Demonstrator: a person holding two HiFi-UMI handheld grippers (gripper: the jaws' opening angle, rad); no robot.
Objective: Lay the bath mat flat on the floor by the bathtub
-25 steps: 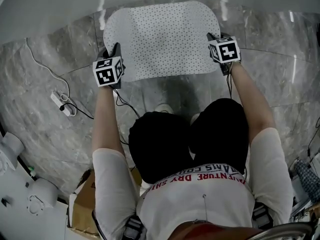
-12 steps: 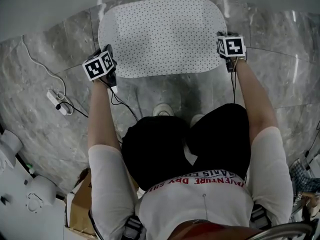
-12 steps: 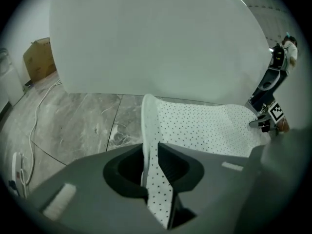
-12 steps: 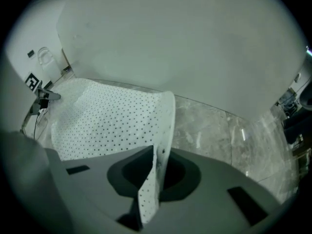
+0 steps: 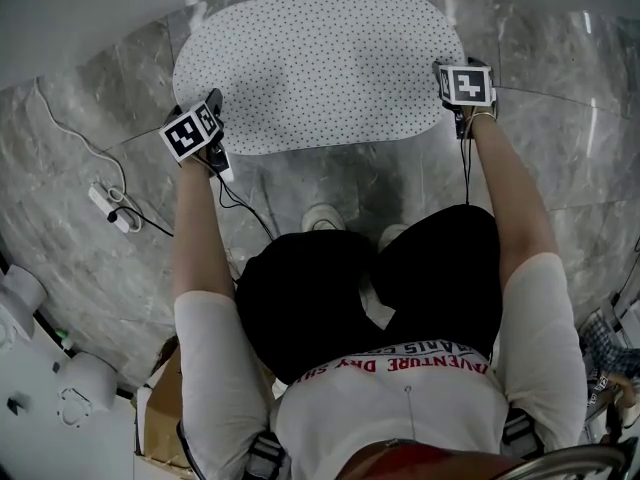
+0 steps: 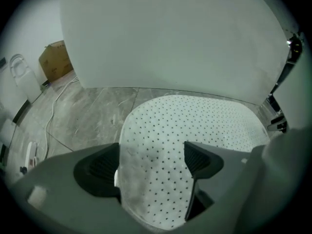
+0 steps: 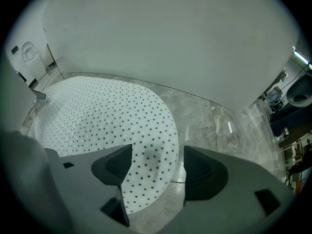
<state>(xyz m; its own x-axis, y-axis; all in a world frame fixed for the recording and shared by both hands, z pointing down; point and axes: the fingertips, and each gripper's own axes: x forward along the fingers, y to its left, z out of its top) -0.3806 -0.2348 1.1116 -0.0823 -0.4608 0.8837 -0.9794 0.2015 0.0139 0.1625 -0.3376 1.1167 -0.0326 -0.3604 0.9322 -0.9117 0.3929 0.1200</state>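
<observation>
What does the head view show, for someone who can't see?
A white dotted bath mat lies flat on the marble floor beside the bathtub. A person holds the left tongs and right tongs at its ends; both have just been opening, mat edges loose between them.

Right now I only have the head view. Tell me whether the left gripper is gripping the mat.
Observer: The left gripper has just opened; the mat edge lies loose between its jaws.
Operator: Now check the right one.
Observer: The right gripper has just opened too; the mat's corner lies between its jaws, with bare floor beside it.
Operator: Report the far edge.
Observer: It looks flat, with a strip of floor before the bathtub.
</observation>
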